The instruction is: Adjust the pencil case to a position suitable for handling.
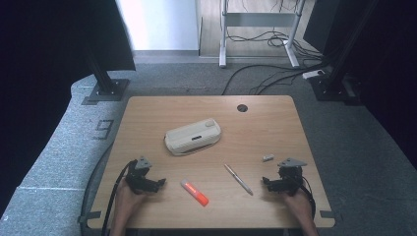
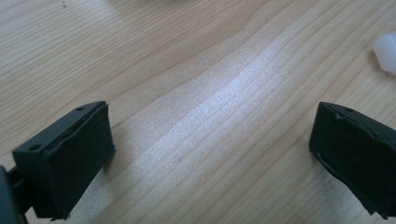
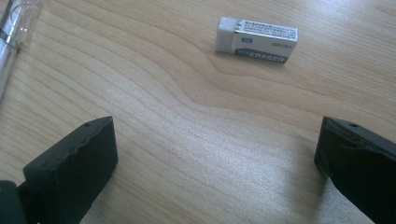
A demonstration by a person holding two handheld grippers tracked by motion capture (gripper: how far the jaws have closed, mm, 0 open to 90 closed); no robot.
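Observation:
A cream pencil case (image 1: 193, 136) lies at the middle of the wooden table (image 1: 147, 118). Nearer me lie an orange highlighter with a white cap (image 1: 194, 192), a silver pen (image 1: 238, 179) and a small white eraser (image 1: 268, 158). My left gripper (image 1: 156, 183) rests at the front left, open, jaws wide apart over bare wood (image 2: 212, 126); the highlighter's white cap (image 2: 386, 53) shows at the right edge. At the front right, my right gripper (image 1: 269, 183) is open with nothing between its jaws (image 3: 217, 135); the eraser (image 3: 257, 40) lies ahead of it and the pen (image 3: 9, 28) to its left.
A dark cable hole (image 1: 242, 107) sits near the table's far edge. Beyond the table are grey carpet, black stand bases (image 1: 105, 91), a white desk frame (image 1: 258, 29) and loose cables on the floor.

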